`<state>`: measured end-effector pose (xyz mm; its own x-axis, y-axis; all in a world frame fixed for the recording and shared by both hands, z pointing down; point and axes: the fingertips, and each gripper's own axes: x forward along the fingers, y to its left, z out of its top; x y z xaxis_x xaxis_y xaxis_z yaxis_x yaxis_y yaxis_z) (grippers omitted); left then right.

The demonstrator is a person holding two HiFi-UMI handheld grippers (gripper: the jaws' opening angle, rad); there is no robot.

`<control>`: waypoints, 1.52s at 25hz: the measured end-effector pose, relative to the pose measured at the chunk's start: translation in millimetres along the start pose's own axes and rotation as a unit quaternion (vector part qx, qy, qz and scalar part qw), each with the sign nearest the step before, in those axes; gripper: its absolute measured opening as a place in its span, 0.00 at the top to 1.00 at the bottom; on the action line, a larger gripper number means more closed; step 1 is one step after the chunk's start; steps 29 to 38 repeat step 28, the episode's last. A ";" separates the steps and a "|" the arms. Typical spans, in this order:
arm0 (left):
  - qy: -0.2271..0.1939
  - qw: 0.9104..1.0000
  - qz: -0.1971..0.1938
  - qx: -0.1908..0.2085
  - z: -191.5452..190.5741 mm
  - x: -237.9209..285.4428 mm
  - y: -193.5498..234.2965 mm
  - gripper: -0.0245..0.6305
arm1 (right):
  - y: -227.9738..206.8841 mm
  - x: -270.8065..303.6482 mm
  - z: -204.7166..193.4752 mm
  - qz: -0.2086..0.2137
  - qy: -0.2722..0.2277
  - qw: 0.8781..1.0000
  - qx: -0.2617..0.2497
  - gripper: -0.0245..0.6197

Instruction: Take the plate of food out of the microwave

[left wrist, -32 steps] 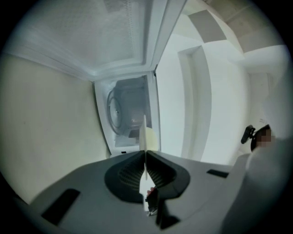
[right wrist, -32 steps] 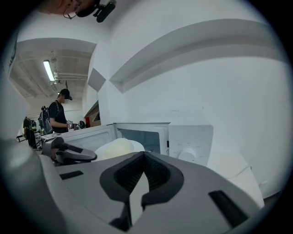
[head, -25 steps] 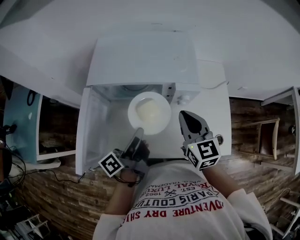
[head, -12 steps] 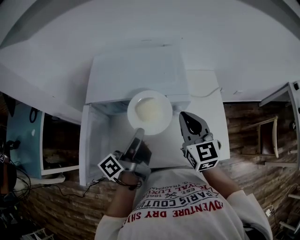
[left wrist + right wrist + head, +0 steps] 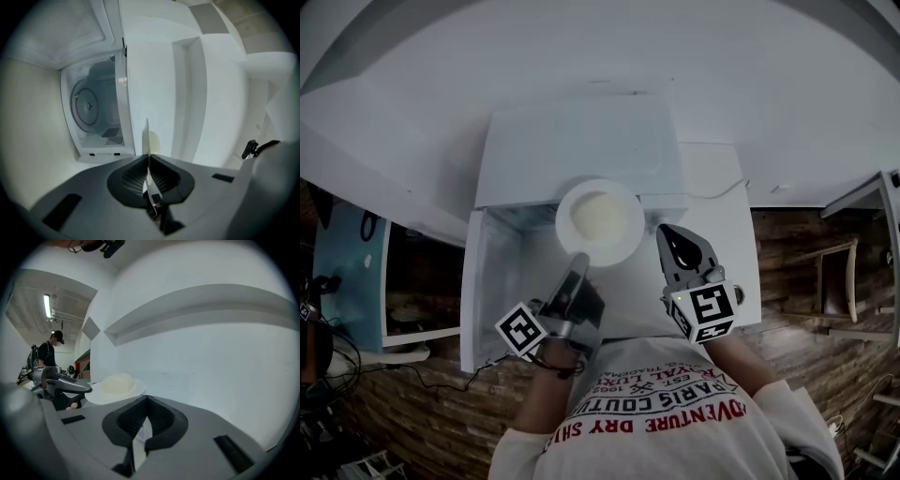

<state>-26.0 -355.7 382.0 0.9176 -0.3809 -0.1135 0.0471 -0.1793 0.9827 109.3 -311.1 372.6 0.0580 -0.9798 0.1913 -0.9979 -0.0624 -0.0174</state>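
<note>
A white plate (image 5: 600,220) with a pale mound of food hangs in front of the white microwave (image 5: 581,141), over its open front. My left gripper (image 5: 580,262) is shut on the plate's near rim. In the left gripper view the plate (image 5: 146,133) shows edge-on between the closed jaws of that gripper (image 5: 147,157), with the microwave's open cavity (image 5: 91,108) to the left. My right gripper (image 5: 668,232) floats to the right of the plate, shut and holding nothing. Its own view shows the plate (image 5: 115,384) to the left beyond the touching pads of the right gripper (image 5: 147,399).
The microwave door (image 5: 487,281) stands swung open to the left. A white counter (image 5: 722,216) carries the microwave, with a white wall behind. A wooden chair (image 5: 830,272) stands at the right. A person (image 5: 48,354) stands far off in the right gripper view.
The plate has come up and out of the cavity in the left gripper's hold and now overlaps the microwave's top front edge. The right gripper rose a little beside it.
</note>
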 end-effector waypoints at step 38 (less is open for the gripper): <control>-0.014 1.000 -0.006 -0.006 -0.6 6.1 -4.4 0.94 | 0.2 -1.1 4.2 0.003 -0.009 1.000 0.004 0.95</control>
